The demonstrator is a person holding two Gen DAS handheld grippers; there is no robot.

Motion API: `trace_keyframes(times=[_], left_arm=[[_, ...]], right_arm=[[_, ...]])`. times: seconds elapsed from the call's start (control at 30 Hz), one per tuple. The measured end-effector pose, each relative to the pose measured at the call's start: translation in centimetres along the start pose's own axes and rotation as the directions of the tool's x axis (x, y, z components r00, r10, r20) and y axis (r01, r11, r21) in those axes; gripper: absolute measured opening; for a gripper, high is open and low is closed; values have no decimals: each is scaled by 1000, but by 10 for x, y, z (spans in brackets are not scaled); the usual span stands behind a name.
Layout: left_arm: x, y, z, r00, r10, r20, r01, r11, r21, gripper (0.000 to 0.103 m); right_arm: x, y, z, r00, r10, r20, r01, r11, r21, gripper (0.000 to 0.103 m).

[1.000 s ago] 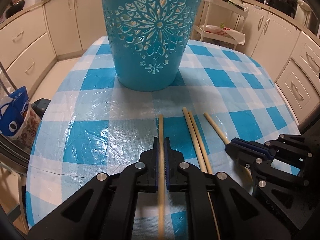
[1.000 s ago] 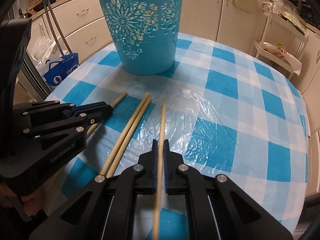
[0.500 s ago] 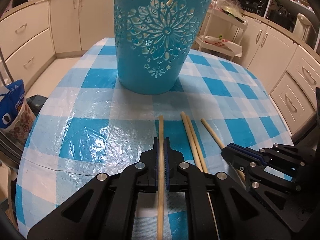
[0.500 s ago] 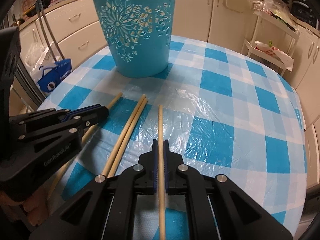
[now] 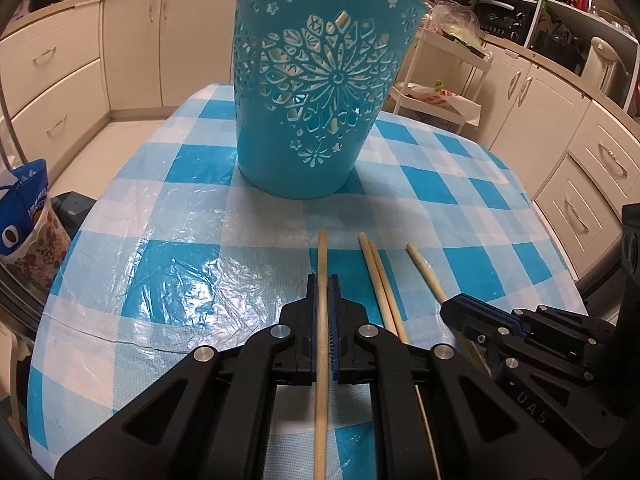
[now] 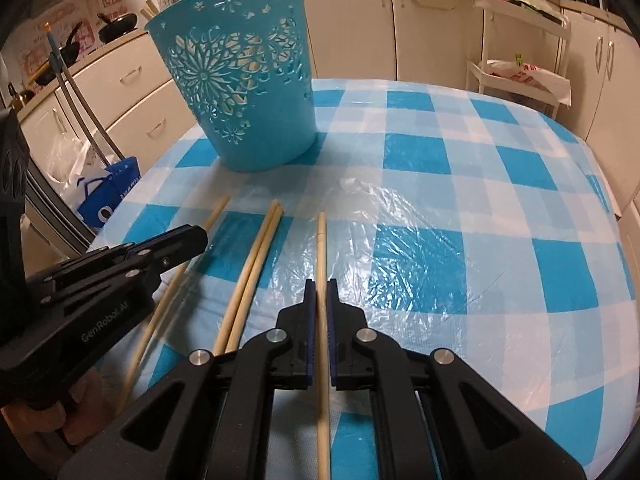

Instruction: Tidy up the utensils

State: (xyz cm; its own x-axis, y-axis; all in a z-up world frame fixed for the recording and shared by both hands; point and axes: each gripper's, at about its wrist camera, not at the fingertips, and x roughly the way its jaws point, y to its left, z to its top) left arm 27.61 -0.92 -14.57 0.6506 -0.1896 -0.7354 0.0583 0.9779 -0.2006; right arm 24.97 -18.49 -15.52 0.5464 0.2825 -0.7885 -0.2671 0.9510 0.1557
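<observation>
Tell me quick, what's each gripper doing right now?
Left gripper: closed on a chopstick.
Right gripper: closed on another chopstick.

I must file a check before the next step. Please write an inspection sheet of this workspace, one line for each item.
Surface: round table under a blue-and-white checked cloth with clear plastic film over it.
Job's things: upright blue basket with sticks inside; four wooden chopsticks: one in each gripper, loose pair lying between them.
Clutter: nothing seen on the table.
Grippers: left gripper shut on left chopstick; right gripper shut on right chopstick.
Cables: nothing seen.
Surroundings: cream kitchen cabinets, white cart, blue bag on the floor.
</observation>
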Motion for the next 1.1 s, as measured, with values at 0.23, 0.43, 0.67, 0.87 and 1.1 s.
trace_keyframes(times=[0.23, 0.43, 0.67, 0.87, 1.1], left_arm=[[8, 3, 2, 999, 3, -46, -4, 1000, -24, 5], [9, 3, 2, 999, 1, -38, -2, 1000, -19, 5], [10, 0, 2, 999, 6, -40, -7, 1000, -12, 5], [10, 0, 2, 999, 7, -41, -7, 1000, -11, 5], [10, 0, 2, 999, 7, -41, -7, 1000, -10, 5]], right_arm=[[2, 21, -2, 998, -61, 1, 61, 991, -116, 22], [-1, 7, -3, 998, -56, 14, 57, 997, -44, 6], [-7, -13, -3, 999, -13, 36, 10, 997, 76, 6], [-4, -13, -2, 1000, -14, 23, 12, 996, 87, 6], [-3, -13, -3, 1000, -16, 23, 14, 996, 85, 6]])
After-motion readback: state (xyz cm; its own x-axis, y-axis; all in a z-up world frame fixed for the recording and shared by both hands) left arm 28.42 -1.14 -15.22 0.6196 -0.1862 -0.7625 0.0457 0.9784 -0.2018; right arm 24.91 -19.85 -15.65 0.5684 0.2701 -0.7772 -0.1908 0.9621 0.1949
